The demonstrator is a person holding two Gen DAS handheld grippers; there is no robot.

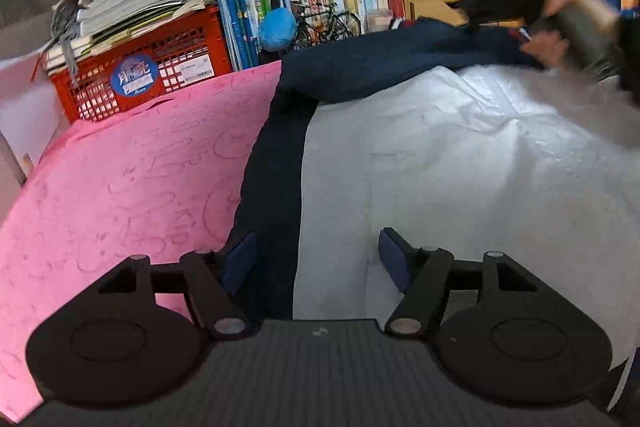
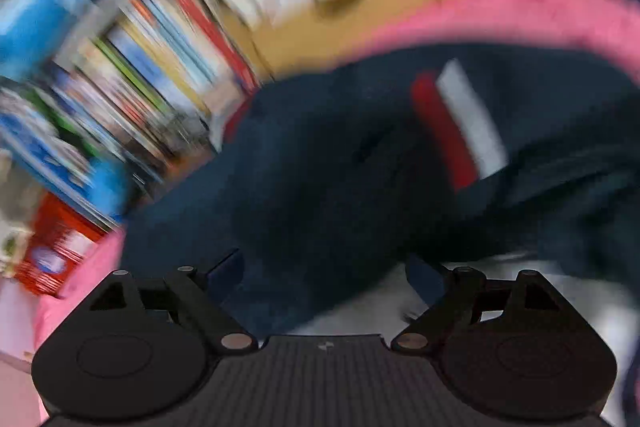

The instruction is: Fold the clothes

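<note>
Navy cloth garment (image 1: 360,67), matt, with a white quilted-looking lining (image 1: 460,167), slightly wrinkled. It lies on a matt pink sheet (image 1: 120,179) scribbled with pen marks. Red plastic lattice crate (image 1: 160,67) holds paper stacks. Gripper (image 1: 316,263) is matt black plastic with metal pins.
</note>
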